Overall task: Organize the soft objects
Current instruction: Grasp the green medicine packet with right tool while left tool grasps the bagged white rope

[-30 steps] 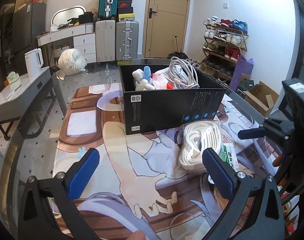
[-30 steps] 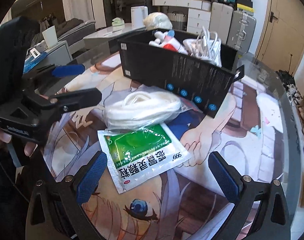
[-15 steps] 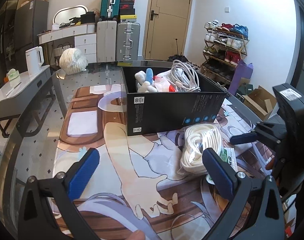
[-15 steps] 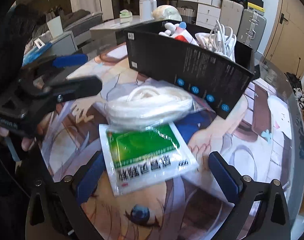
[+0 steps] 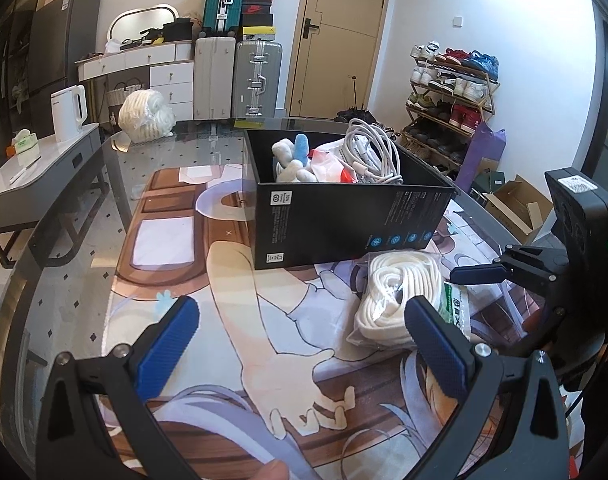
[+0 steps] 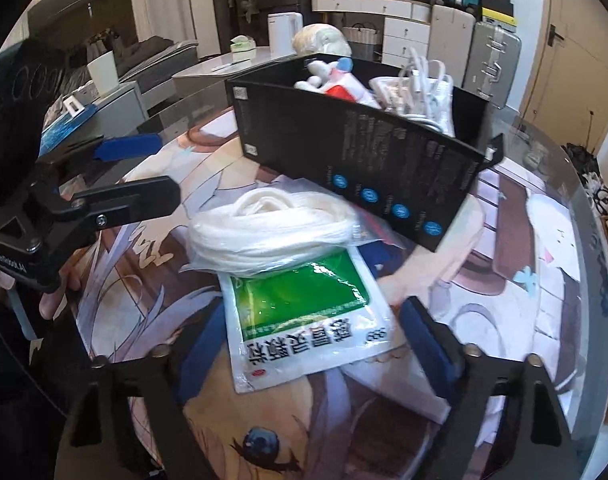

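A bagged coil of white rope (image 6: 272, 232) lies on the printed table mat in front of a black box (image 6: 356, 152). It also shows in the left wrist view (image 5: 400, 300), next to the box (image 5: 344, 224). A green and white sachet (image 6: 304, 320) lies under the rope's near edge, between the fingers of my open right gripper (image 6: 312, 340). The sachet's edge shows in the left wrist view (image 5: 458, 308). My left gripper (image 5: 300, 336) is open and empty over the mat, left of the rope. The box holds a plush toy (image 5: 292, 160) and white cables (image 5: 370, 152).
The glass table's curved edge (image 5: 64, 216) runs left. A white yarn bundle (image 5: 146, 111) sits at its far end. A grey side table with a kettle (image 5: 68, 108) stands left. Suitcases (image 5: 256, 76) and a shoe rack (image 5: 452, 88) stand behind.
My right gripper has moved forward and down over the sachet, its fingers now on either side of it. My left gripper has drifted slightly; rope and box have not moved.
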`<action>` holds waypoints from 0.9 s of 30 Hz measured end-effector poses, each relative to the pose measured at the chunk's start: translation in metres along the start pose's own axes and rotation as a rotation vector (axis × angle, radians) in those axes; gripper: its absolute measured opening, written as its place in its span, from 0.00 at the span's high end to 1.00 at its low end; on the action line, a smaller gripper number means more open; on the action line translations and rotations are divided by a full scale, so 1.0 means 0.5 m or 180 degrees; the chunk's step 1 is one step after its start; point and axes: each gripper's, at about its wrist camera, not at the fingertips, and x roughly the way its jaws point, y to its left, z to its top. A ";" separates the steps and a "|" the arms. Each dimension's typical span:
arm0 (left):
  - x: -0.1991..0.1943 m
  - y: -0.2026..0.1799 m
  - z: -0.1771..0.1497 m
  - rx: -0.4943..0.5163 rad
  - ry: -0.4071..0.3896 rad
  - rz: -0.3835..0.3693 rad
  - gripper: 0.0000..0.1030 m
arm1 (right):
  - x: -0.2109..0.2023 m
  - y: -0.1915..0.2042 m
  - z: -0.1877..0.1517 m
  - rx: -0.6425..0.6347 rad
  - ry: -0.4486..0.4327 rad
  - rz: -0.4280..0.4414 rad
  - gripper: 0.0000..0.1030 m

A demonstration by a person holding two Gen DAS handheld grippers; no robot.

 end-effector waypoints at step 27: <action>0.009 -0.019 -0.001 0.0138 0.0137 0.0070 0.00 | -0.074 -0.035 -0.059 0.0188 -0.0227 -0.0012 0.50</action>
